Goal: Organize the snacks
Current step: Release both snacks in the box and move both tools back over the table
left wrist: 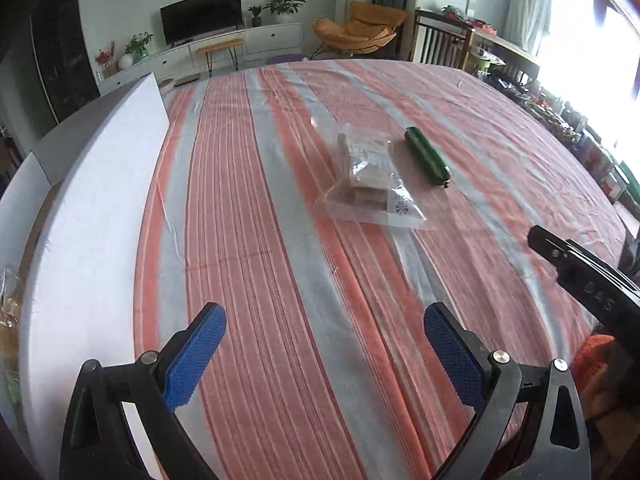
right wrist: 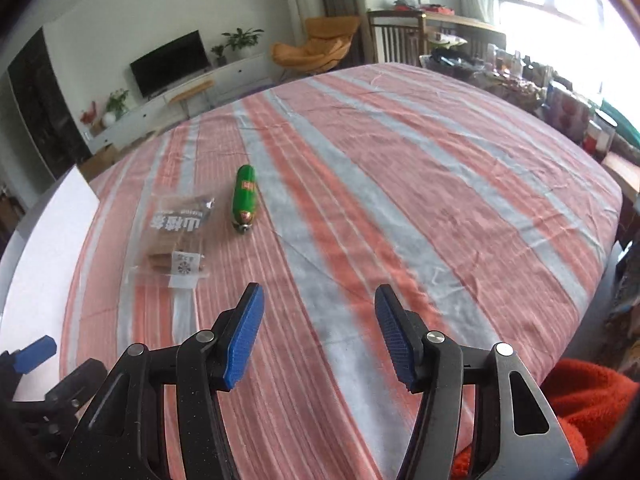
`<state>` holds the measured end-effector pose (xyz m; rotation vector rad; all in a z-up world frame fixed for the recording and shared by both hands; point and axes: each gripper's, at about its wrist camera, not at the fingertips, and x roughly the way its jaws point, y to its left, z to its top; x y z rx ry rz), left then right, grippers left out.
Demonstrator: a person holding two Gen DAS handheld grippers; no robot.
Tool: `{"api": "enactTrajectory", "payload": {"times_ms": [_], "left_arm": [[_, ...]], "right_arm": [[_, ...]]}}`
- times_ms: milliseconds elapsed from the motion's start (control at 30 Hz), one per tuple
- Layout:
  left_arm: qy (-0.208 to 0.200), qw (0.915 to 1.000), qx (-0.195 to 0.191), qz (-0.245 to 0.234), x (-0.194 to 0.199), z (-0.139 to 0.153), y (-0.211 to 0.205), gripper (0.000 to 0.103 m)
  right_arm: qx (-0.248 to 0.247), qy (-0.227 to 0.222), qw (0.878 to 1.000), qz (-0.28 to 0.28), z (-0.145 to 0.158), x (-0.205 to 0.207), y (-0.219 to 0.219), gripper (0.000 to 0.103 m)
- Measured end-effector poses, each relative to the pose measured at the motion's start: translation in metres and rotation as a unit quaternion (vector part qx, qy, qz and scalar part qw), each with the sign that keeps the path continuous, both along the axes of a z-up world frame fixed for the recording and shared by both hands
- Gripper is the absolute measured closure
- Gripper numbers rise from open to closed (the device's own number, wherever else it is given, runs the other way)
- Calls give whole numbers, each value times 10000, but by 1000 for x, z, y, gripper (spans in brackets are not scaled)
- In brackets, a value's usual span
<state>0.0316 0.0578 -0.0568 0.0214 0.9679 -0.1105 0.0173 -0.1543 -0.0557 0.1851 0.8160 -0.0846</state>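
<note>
A clear bag of brown snack bars (left wrist: 372,176) (right wrist: 176,236) lies on the striped tablecloth (left wrist: 280,280). Just to its right is a green sausage stick (left wrist: 426,156) (right wrist: 244,200). My left gripper (left wrist: 326,344) hovers open over bare cloth, well short of the bag. My right gripper (right wrist: 320,332) is also open with nothing between its blue pads, nearer than both snacks and to their right. Each gripper shows at the edge of the other's view: the right gripper (left wrist: 580,276) and the left gripper's fingertip (right wrist: 36,356).
A white box (left wrist: 100,200) (right wrist: 44,248) stands along the table's left edge, with packets (left wrist: 10,320) visible inside. An orange sleeve (right wrist: 592,400) is at the lower right. Chairs and cluttered shelves stand beyond the table's far right edge.
</note>
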Motion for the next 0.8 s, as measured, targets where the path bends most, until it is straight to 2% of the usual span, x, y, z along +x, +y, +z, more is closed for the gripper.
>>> {"api": "enactTrajectory", "payload": {"times_ms": [133,333,567,800], "left_arm": [[-23,9998,129,145,11,-15,-10,4],[-136,9990,333,249,30,-15,-11,4],[-309,9977,530,273,51,-7,-21,4],[-454,9965,702,80,84,5,-42,4]], "right_arm": [[-74,254,9996,56,-9,12,-9,41],[38,393,9992,-20,-15,15,-24,41],[100,423,9990,-28,-16,14,-26,41],[144,409,9991,-24,-15,13,-26,41]]}}
